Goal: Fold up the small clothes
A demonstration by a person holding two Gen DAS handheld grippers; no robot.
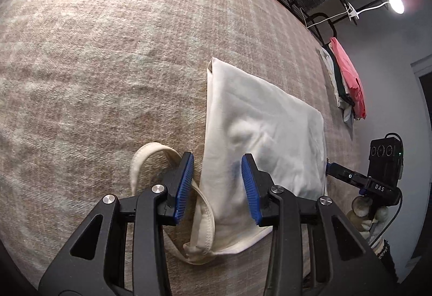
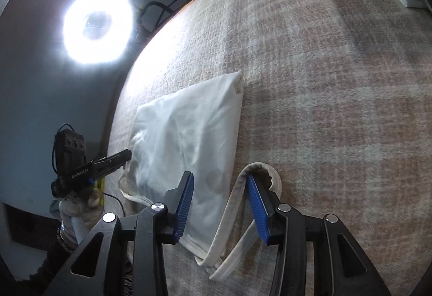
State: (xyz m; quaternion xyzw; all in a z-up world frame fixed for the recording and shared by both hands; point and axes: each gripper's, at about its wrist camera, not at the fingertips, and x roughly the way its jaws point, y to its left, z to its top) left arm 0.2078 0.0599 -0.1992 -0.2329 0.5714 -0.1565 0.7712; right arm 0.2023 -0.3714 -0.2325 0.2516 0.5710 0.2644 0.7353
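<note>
Cream top (image 1: 259, 117) lies folded on the checked blanket (image 1: 108, 53), with both grippers open at its near end.

The left gripper (image 1: 217, 185) is low over the top's near left edge, pointing forward and a bit down. Its jaws are wide apart and hold nothing, and one strap (image 1: 140, 158) loops out next to its left finger. The right gripper (image 2: 220, 204) is low over the near right edge, also wide open and empty. The other strap (image 2: 233, 204) curls around its right finger. The straps stick out, so the next job looks like tucking them in. To do that well, each gripper should pinch only its strap, not the layers under it. Then it should lay the strap flat on the top. A slow pull would keep the fold from sliding on the fuzzy blanket.
</note>
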